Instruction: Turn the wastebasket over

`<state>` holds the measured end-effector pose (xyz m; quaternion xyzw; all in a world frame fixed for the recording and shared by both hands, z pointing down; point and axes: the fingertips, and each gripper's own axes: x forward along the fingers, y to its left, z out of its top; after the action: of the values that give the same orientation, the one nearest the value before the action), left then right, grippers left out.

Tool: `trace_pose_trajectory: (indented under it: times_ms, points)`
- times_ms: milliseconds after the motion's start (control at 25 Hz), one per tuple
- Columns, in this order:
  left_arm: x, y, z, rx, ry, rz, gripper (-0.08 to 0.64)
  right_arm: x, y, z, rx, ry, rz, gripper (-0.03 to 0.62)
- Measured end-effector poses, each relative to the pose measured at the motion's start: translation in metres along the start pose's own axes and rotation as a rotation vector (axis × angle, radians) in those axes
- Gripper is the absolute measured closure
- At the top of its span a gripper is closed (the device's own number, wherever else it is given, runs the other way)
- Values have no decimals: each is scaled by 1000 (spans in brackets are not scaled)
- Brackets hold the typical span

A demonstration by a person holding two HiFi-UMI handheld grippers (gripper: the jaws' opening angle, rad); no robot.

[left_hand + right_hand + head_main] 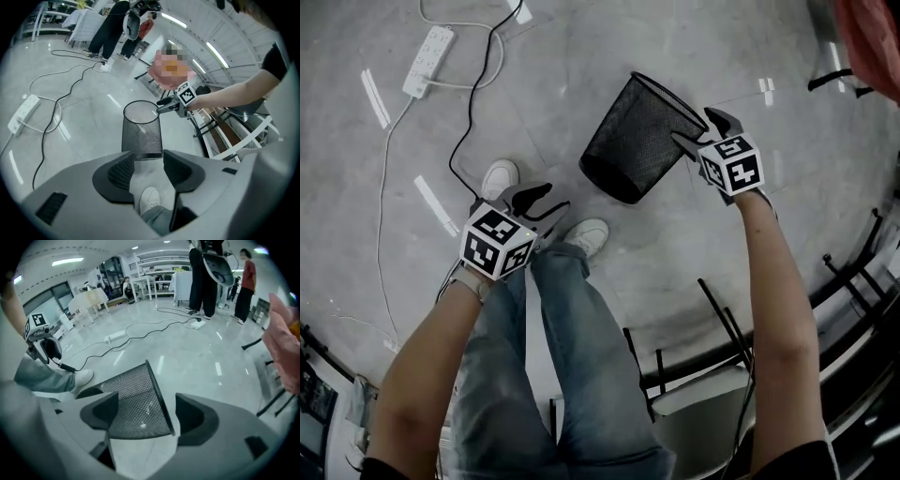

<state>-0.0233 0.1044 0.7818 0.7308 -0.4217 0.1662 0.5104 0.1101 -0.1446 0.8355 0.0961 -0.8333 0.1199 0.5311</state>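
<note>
The black mesh wastebasket (633, 141) stands on the grey floor with its open mouth up (141, 131). My right gripper (701, 133) is at its top rim, jaws spread wide on either side of the rim and wall. In the right gripper view the rim (157, 394) runs between the two pads, with a gap to the right pad. My left gripper (542, 204) hangs open over the person's legs, apart from the basket, with nothing between its jaws (149, 171). The left gripper view also shows the right gripper (165, 106) at the rim.
A white power strip (428, 61) and black cable (473, 112) lie on the floor to the left. The person's white shoes (499, 176) stand next to the basket. Metal chair frames (712, 366) crowd the right side. People (110, 28) stand far off.
</note>
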Motion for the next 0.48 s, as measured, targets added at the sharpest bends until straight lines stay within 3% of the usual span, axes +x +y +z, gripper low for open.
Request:
trace_pose_trajectory:
  times_ms: [160, 360, 480]
  points:
    - [-4, 10, -8, -68, -44, 22, 362, 24, -5, -2, -52, 98, 105, 224]
    - [-7, 18, -18, -108, -73, 27, 362, 37, 10, -5, -7, 173, 305, 223]
    - [-9, 23, -20, -131, -93, 33, 362, 42, 18, -6, -50, 209, 359, 218]
